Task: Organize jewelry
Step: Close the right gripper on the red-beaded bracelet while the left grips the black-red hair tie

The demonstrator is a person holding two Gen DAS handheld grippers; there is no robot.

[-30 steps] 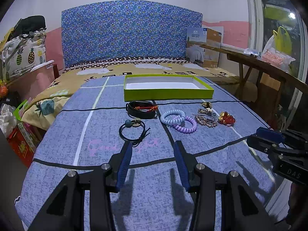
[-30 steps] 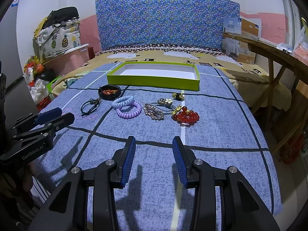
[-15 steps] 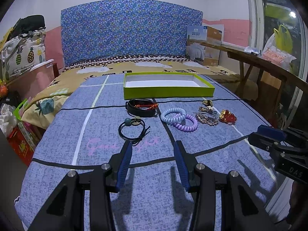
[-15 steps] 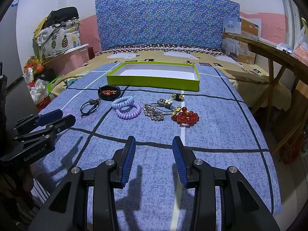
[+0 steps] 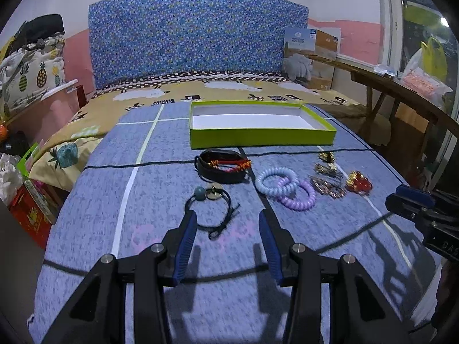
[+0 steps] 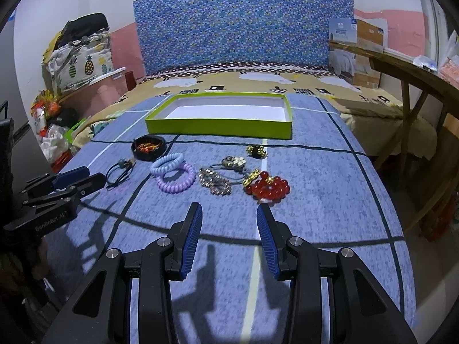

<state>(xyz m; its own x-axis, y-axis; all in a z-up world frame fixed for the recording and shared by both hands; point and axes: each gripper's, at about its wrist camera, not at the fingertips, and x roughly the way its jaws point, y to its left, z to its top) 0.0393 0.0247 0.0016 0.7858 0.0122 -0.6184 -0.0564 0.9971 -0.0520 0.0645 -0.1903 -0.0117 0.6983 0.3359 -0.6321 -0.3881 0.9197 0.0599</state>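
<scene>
1. The jewelry is lying in a loose row across the blue-grey bedspread (image 5: 330, 229), on the near side of the lime-green tray (image 5: 262, 139), which is sitting at 12 o'clock in both wrist views with its white floor showing.
2. In the left wrist view, a black hair tie with a teal bead (image 5: 210, 203) is lying just beyond the fingertips at 12 o'clock, and a black bangle with red and gold pieces inside (image 5: 222, 166) is sitting beyond it, nearer the tray.
3. A pale blue coil band (image 5: 275, 182) is overlapping a lilac coil band (image 5: 298, 197) at about 1 o'clock; further right a sparkly beaded piece (image 5: 327, 186), small gold ornaments (image 5: 327, 157) and a red bead cluster (image 5: 358, 183) are lying close together.
4. In the right wrist view the red bead cluster (image 6: 268, 189) is sitting just past the right fingertip, at 12 o'clock.
5. The left gripper (image 5: 228, 235) is hovering over the bedspread with its blue-padded jaws spread apart, holding nothing.
6. The right gripper (image 6: 228, 229) is likewise hanging with jaws wide apart and empty.
7. Each gripper is showing in the other's view: the right one (image 5: 413, 203) at 3 o'clock, the left one (image 6: 71, 180) at 9 o'clock.
8. A blue patterned headboard (image 6: 243, 25) is standing behind the bed, with a wooden table (image 6: 407, 68) at 2 o'clock.
</scene>
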